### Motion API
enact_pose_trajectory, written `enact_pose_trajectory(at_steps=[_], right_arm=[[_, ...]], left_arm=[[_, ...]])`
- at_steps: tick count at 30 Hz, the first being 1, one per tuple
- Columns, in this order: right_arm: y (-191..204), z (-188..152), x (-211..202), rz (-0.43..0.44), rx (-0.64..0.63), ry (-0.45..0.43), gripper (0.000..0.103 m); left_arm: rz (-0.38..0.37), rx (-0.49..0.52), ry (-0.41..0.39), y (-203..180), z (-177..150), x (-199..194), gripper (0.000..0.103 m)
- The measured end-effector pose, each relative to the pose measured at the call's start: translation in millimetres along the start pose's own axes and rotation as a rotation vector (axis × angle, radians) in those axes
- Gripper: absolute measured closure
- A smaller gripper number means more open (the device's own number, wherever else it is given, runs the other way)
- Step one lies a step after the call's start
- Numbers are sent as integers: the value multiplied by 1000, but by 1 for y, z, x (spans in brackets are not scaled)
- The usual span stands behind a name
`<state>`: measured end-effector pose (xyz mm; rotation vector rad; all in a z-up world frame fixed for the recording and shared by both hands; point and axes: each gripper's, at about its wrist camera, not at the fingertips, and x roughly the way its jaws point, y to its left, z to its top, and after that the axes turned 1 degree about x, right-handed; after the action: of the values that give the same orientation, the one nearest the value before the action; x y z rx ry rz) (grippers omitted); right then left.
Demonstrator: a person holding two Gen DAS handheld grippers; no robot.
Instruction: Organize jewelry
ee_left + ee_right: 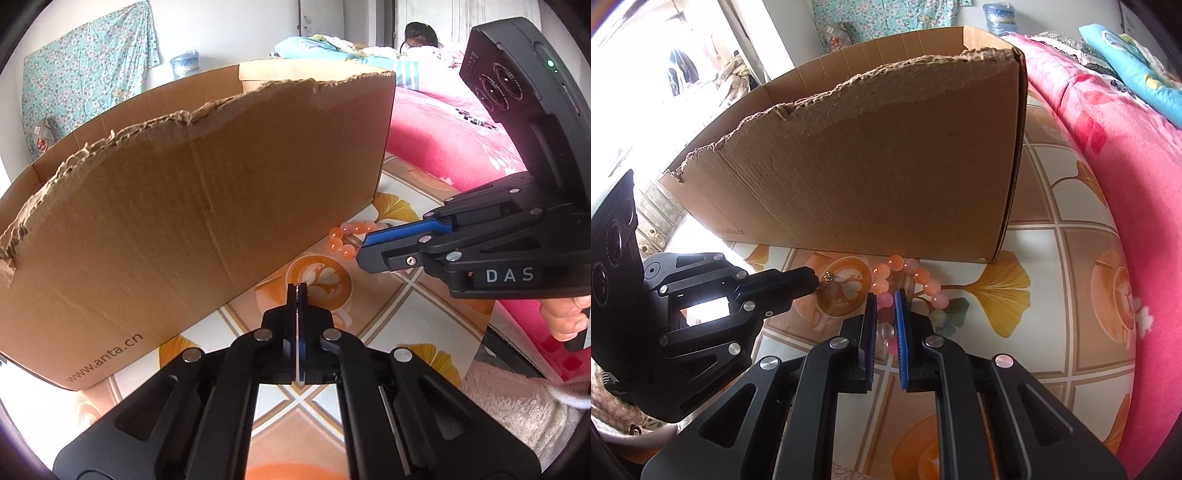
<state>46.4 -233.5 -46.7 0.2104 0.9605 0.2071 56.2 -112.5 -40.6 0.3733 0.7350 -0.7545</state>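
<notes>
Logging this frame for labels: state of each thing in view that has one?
left tongs: shut on a small gold piece
right tongs: shut on the bead bracelet
bead bracelet: lying on the table, against the box
cardboard box: open-topped, torn front edge

A box (pixel 871 177) stands on the table (pixel 1067 258). A bracelet (pixel 916 277) lies just before its near wall. A bed (pixel 1126 155) lies right of the table.
</notes>
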Motion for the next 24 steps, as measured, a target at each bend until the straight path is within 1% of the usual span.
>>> enact_pose_trajectory(at_steps=[5,8,13,17,24], right_arm=[[-2,0,-1,7,16,-4,93],[-3,-1,-2,16,27,-5,93],[-8,-1,-14,65,73,-35,93],[-11,1,-29,105,106,-66,93],[-6,8,-71,158,150,-159,93]], left_arm=[[7,-8,-30,0,1,-16,103],[9,-33,-50,3,4,-26,103],[9,-73,-81,9,9,-45,103],[0,-100,-118,13,15,-65,103],[-11,-146,-210,20,31,-111,103]])
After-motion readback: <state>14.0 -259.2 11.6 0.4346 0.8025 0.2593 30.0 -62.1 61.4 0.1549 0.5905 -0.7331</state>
